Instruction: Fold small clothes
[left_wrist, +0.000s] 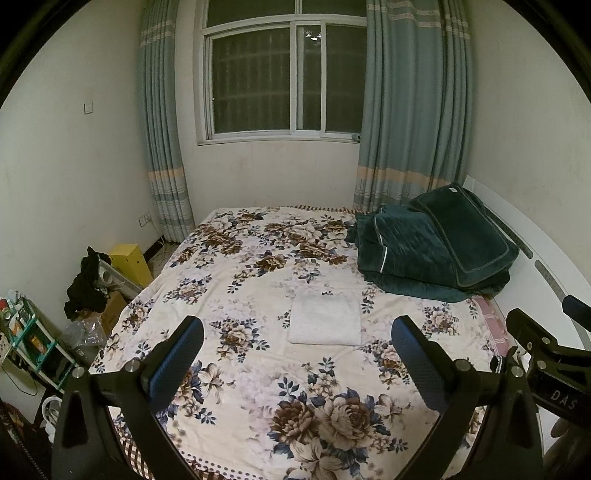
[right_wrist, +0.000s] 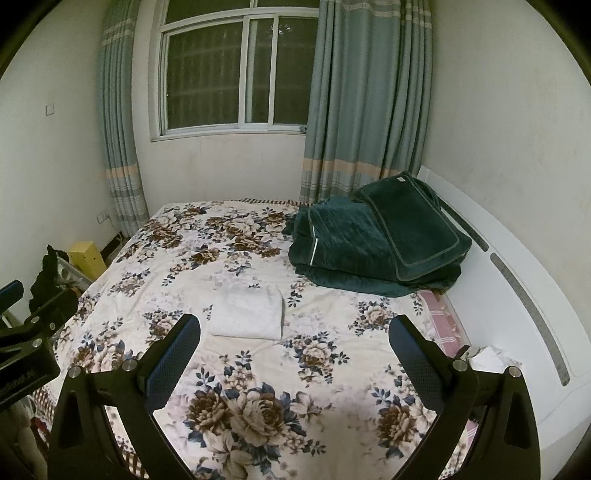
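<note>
A small white cloth (left_wrist: 325, 316) lies folded into a neat rectangle on the floral bedsheet (left_wrist: 258, 387), near the middle of the bed; the right wrist view shows the same white cloth (right_wrist: 248, 313). My left gripper (left_wrist: 297, 332) hovers open above the near part of the bed, short of the cloth, with nothing between its blue pads. My right gripper (right_wrist: 294, 330) is also open and empty, held back from the cloth at about the same height. Each gripper's body shows at the edge of the other's view.
A folded dark green quilt (left_wrist: 436, 251) and pillow sit at the bed's far right by the white headboard (right_wrist: 524, 295). Left of the bed stand a yellow box (left_wrist: 129, 260), black clothing (left_wrist: 86, 284) and a cluttered shelf (left_wrist: 26, 332). Window and curtains behind.
</note>
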